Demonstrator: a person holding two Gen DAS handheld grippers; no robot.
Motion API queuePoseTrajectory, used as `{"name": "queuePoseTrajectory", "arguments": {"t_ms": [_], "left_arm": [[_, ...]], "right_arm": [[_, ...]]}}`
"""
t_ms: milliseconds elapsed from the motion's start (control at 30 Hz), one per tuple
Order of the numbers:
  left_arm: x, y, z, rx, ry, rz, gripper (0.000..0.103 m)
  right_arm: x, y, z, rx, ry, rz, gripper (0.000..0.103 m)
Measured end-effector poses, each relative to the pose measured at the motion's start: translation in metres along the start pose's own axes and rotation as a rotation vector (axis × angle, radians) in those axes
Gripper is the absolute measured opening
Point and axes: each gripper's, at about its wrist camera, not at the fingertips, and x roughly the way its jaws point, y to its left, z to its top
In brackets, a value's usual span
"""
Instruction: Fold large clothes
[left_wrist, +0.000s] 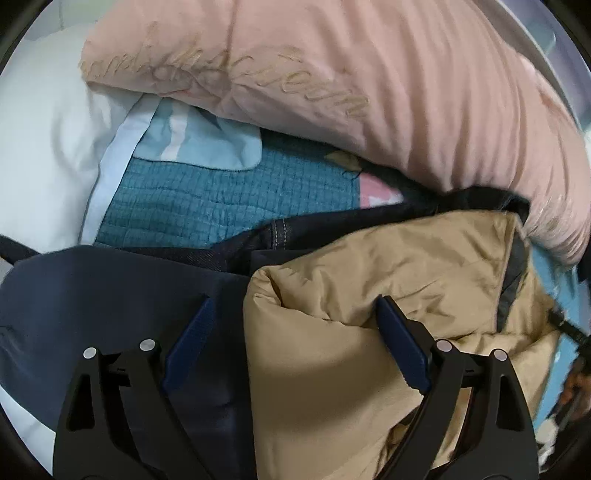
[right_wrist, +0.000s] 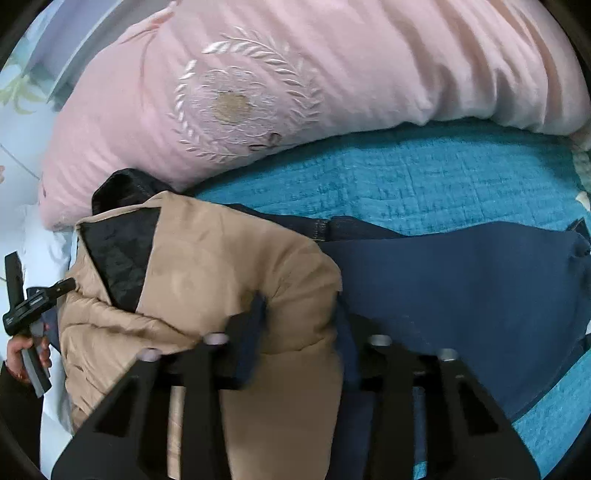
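Closest to me, my left hand-held gripper stands with its blue-padded fingers wide apart, straddling the rounded left fold of the tan padded jacket; one finger sits over the dark navy garment, the other presses onto the tan fabric. My right hand-held gripper shows a gap between its fingers too, set right at the seam where the tan padded jacket meets the dark navy garment; the fingertips are blurred, so I cannot tell whether they pinch any cloth.

The jacket lies bunched on the bed, partly on top of the navy piece, its black quilted lining turned out along a diagonal edge. In the right wrist view the left gripper and the hand holding it sit just off the jacket's far-left edge, over pale sheet.

Beyond the clothes, a strip of teal quilted bedspread gives the only flat open room, a narrow band. A dark denim edge with stitching runs along the navy garment's far border. Further back, the big pink embroidered duvet walls off that band, touching the jacket's far corner. In the left view a white pillow closes the left side.
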Motion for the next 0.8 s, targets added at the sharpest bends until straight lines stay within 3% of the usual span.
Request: {"name": "queuePoseTrajectory", "arguments": {"t_ms": [33, 67, 100, 133, 200, 233, 367, 567, 800], "left_arm": [[-0.002, -0.002, -0.001, 0.013, -0.007, 0.007, 0.085], [-0.006, -0.005, -0.002, 0.028, -0.019, -0.02, 0.075], [-0.011, -0.01, -0.002, 0.045, -0.027, -0.05, 0.066], [-0.015, -0.014, -0.003, 0.067, -0.037, -0.044, 0.065], [-0.024, -0.022, -0.005, 0.124, -0.066, -0.033, 0.051], [-0.03, -0.026, -0.007, 0.157, -0.082, -0.021, 0.049], [-0.057, -0.025, -0.016, 0.179, -0.141, -0.047, 0.025], [-0.099, -0.022, -0.039, 0.171, -0.197, -0.092, 0.014], [-0.155, -0.021, -0.083, 0.149, -0.274, -0.111, 0.012]], "right_arm": [[-0.003, 0.001, -0.001, -0.006, -0.005, 0.002, 0.018], [-0.006, 0.003, -0.002, -0.011, -0.009, 0.005, 0.016], [-0.012, 0.006, -0.003, -0.022, -0.021, 0.009, 0.015], [-0.018, 0.009, -0.003, -0.033, -0.034, 0.01, 0.014], [-0.029, 0.011, -0.005, -0.039, -0.063, 0.02, 0.013], [-0.036, 0.013, -0.008, -0.041, -0.081, 0.025, 0.013], [-0.064, 0.017, -0.022, -0.044, -0.139, 0.045, 0.013], [-0.104, 0.029, -0.047, -0.05, -0.205, 0.083, 0.012], [-0.152, 0.048, -0.083, -0.089, -0.252, 0.09, 0.012]]}}
